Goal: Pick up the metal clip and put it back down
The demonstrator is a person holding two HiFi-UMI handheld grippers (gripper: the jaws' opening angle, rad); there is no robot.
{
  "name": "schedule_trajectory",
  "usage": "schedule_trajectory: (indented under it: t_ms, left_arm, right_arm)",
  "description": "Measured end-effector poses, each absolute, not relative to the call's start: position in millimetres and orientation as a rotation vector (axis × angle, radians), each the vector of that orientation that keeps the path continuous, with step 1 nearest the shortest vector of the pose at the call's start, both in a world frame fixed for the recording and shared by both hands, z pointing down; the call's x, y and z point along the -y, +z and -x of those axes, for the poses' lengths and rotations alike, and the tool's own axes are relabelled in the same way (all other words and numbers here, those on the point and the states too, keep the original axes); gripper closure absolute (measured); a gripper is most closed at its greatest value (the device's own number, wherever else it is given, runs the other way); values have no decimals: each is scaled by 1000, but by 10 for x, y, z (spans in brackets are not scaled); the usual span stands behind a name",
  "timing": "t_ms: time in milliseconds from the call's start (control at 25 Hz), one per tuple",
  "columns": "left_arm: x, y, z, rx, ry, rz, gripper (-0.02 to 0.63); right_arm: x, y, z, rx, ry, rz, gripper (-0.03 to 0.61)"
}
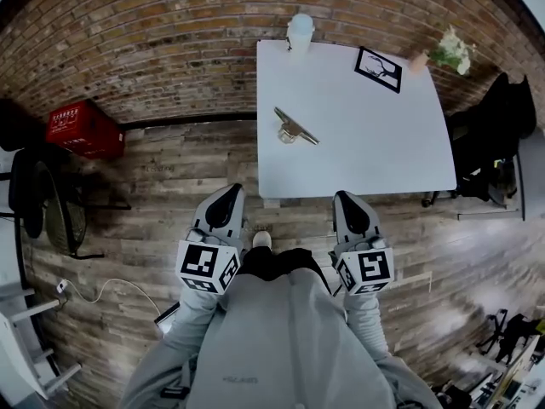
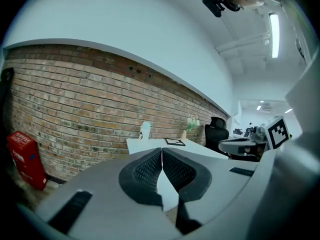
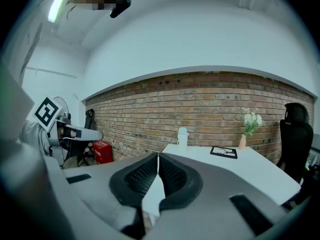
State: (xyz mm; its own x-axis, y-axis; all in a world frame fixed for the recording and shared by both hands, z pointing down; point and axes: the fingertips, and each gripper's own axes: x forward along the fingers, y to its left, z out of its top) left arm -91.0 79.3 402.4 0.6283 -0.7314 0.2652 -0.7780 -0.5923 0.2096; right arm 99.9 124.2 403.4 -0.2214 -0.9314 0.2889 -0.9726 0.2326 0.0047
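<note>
my left gripper and right gripper both clenched on nothing, short of the white table; metal clip lying on it, untouched

Red crate by brick wall; white bottle on table

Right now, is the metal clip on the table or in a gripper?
On the table. The metal clip lies on the white table, apart from the left gripper and right gripper; both are shut and empty.
</note>
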Motion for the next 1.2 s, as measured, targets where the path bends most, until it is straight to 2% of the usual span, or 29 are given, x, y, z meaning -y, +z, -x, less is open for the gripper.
schedule_trajectory:
  t_ms: [520,1200]
  left_arm:
    - [-178,4243,682,1194,240,-2501,586]
    - [831,3890,129,1320,184,-2524,586]
  right_arm:
    - [-571,4230,-1191,2256,317,-1756,554]
    - [594,3853,-1764,2399,207,-1692,554]
